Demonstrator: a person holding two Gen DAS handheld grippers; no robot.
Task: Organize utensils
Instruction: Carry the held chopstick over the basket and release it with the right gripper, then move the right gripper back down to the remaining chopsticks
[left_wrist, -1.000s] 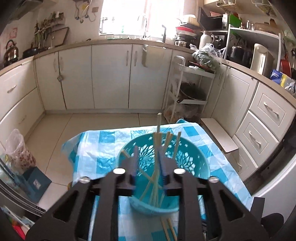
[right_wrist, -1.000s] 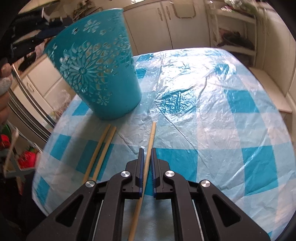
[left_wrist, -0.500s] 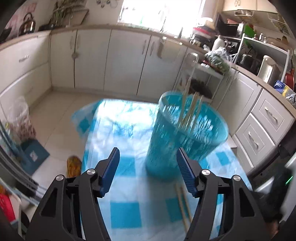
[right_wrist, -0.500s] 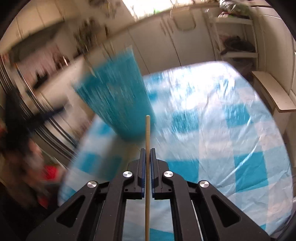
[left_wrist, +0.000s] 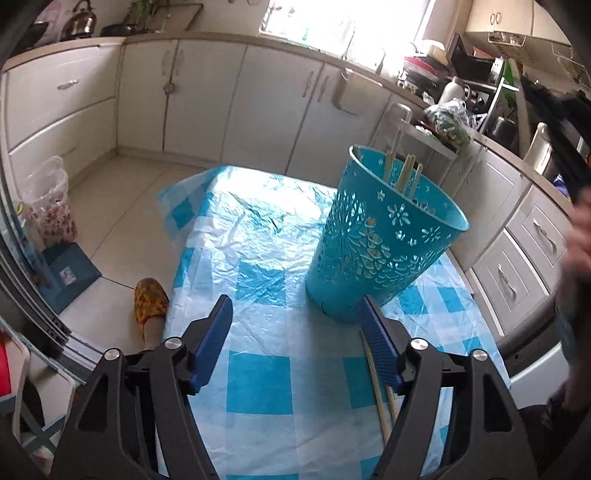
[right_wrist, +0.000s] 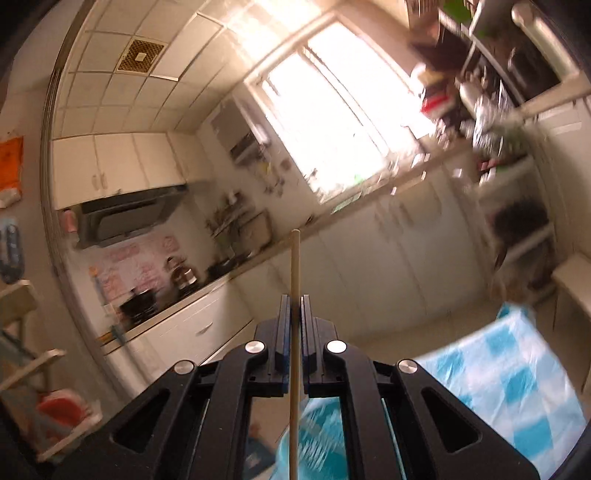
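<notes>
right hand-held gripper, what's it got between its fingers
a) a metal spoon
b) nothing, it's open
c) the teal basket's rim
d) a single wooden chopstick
d: in the right wrist view the right hand-held gripper is shut on one thin wooden chopstick that sticks out past its fingertips.

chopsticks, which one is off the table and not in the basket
The single chopstick clamped between the right gripper fingers; the others stand in the teal basket or lie on the tablecloth.

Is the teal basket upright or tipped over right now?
Upright. The teal basket stands on its base on the checked tablecloth, open rim up, with chopsticks poking out the top.
</notes>
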